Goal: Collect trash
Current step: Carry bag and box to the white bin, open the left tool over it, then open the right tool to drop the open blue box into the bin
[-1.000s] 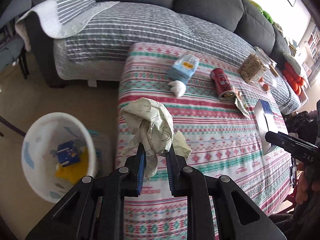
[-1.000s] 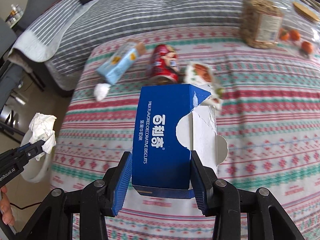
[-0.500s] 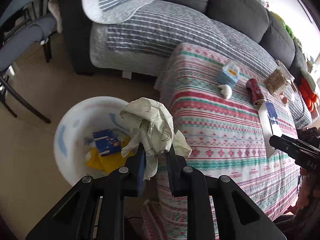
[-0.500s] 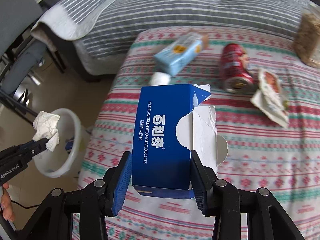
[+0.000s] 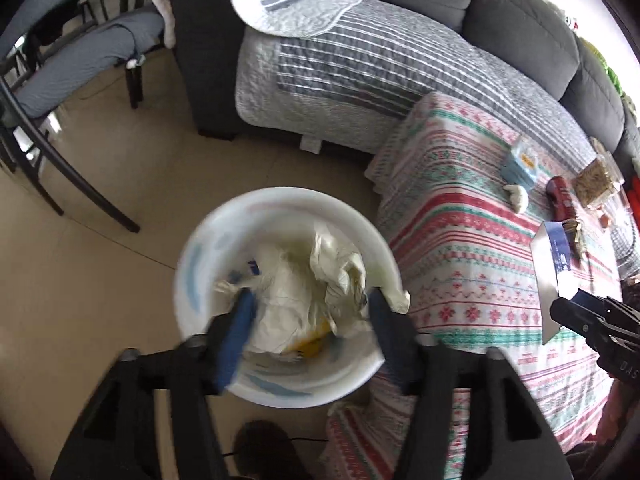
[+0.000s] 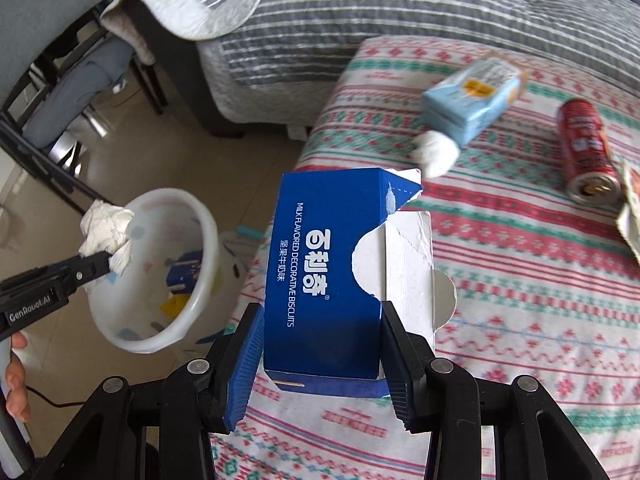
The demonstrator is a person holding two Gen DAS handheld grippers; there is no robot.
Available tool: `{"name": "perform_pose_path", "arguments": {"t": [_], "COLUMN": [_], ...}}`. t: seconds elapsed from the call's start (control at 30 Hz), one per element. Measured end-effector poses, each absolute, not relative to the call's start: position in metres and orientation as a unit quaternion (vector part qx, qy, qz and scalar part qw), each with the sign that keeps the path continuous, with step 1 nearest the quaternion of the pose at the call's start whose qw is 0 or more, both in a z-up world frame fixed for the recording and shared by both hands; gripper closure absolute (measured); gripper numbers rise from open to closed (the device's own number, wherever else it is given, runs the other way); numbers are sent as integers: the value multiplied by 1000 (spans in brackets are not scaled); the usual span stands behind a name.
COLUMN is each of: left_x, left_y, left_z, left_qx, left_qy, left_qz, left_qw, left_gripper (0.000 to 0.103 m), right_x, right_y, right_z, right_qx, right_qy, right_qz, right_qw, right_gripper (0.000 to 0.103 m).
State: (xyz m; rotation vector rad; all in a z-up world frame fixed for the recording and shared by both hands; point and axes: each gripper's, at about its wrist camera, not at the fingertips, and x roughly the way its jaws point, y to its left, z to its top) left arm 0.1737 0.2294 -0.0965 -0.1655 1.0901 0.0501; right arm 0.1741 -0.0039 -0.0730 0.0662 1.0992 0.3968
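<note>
My left gripper (image 5: 310,320) hangs over a white plastic bin (image 5: 280,196) on the floor, its jaws opening. The crumpled paper (image 5: 320,280) sits loose between the spread fingers, over the bin's inside, with no pad pressing on it. In the right wrist view the paper (image 6: 106,228) shows at the left gripper's tip above the bin (image 6: 208,232). My right gripper (image 6: 320,360) is shut on a torn blue biscuit box (image 6: 320,264), held over the patterned table's left edge. A light blue carton (image 6: 468,96), a white tissue wad (image 6: 436,152), a red can (image 6: 584,148) and a wrapper (image 6: 630,208) lie on the table.
The bin holds yellow and blue scraps. A grey sofa with a striped cover (image 5: 360,64) runs behind the table, and a dark-legged chair (image 5: 60,80) stands on the tan floor at left. A jar of snacks (image 5: 596,180) stands at the table's far end. A hand (image 6: 16,376) holds the left gripper.
Both grippers have swung left, off the table toward the bin. The left jaws have sprung apart and the crumpled paper has come loose over the bin. The right still grips the box.
</note>
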Motion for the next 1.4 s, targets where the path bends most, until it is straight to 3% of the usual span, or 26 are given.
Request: {"name": "perform_pose_path", "arguments": {"t": [0.1, 1.2, 1.27, 1.3, 1.4], "left_x": [169, 119, 119, 119, 119], "left_y": [237, 329, 330, 330, 326], "left_z": [-95, -91, -90, -89, -87], "left_qx": [-65, -99, -103, -104, -105], "left_qy": [514, 508, 508, 507, 506], "left_qz": [49, 111, 110, 109, 106], "left_qw": [854, 848, 848, 848, 850], "left_gripper": [12, 12, 12, 12, 12], "right_x": [175, 189, 190, 190, 187], "right_y": [6, 151, 149, 145, 140], "right_z": [-77, -110, -107, -104, -96], "right_qx": [27, 10, 33, 47, 43], "right_qy": [523, 526, 523, 519, 512], "right_qz": [191, 258, 268, 267, 262], "right_qw": [830, 810, 808, 811, 817], "right_gripper": [54, 52, 35, 21, 19]}}
